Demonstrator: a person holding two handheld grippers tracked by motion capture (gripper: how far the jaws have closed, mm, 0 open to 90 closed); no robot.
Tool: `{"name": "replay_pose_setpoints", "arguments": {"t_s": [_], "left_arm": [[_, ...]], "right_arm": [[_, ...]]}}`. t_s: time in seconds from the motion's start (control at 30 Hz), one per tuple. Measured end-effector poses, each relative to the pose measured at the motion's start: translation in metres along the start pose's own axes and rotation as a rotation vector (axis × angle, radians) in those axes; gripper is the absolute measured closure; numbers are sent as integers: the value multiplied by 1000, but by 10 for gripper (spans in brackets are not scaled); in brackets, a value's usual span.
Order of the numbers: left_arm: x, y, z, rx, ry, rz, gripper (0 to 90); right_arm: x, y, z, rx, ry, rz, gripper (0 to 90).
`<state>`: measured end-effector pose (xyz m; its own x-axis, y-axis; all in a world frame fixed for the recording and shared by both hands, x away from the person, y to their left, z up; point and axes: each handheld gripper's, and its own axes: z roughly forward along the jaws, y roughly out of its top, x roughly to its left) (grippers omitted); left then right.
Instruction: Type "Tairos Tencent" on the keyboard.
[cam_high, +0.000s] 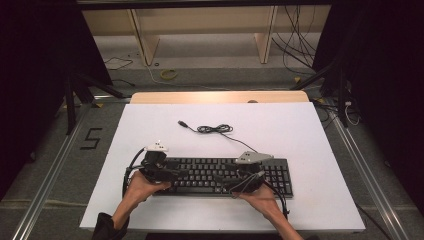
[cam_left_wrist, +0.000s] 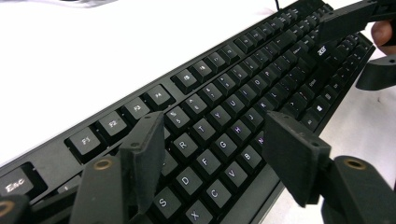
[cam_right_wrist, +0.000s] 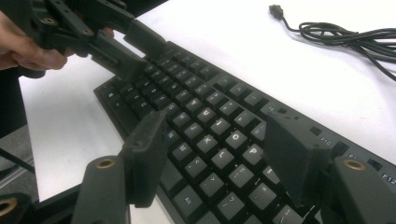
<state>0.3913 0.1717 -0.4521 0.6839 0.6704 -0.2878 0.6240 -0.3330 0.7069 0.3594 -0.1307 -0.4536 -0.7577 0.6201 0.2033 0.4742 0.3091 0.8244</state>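
Black keyboard: It lies flat on the white table, close to the person's edge. Everything below is told by where it sits from this keyboard.

Left hand: It is at the keyboard's left end, coming in from the near side. It holds the left gripper low over the keys.

Left gripper: Its two black jaws stand apart, with nothing between them. They hang over the letter keys on the keyboard's left half. They point along the keyboard toward its far end. I think it is lined up this way to take hold of the left end.

Right gripper: Its jaws are spread too, and hold nothing. They hang over the letter keys on the keyboard's right half, tipped down at them.

Right hand: It is at the keyboard's near edge, toward its right end. The two hands look matched, one at each end, maybe to lift or slide the keyboard.

Cable: It runs from the keyboard's back edge and lies in a loose bunch behind it. Its plug is free on the table.
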Motion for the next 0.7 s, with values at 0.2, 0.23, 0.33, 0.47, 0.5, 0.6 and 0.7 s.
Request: {"name": "replay_pose_setpoints", "arguments": {"t_s": [0.2, 0.23, 0.33, 0.47, 0.5, 0.6, 0.7], "left_arm": [[-1, 2, 8, 12, 13, 9, 477], [-1, 3, 10, 16, 14, 12, 497], [-1, 3, 14, 23, 13, 13, 544], [-2, 3, 19, 47, 13, 33, 596], [-2, 4, 20, 47, 12, 31, 609], [-2, 5, 22, 48, 9, 34, 660], [-3, 6, 24, 59, 10, 48, 705]], "right_arm": [[1, -2, -3, -7, -4, 2, 383], [1, -3, -3, -8, -5, 0, 381], [1, -5, -4, -8, -6, 4, 377], [1, -7, -7, -12, -8, 3, 377], [1, -7, -8, -15, -7, 6, 377], [1, -8, -9, -13, -6, 5, 377], [1, -9, -10, -13, -7, 5, 379]]}}
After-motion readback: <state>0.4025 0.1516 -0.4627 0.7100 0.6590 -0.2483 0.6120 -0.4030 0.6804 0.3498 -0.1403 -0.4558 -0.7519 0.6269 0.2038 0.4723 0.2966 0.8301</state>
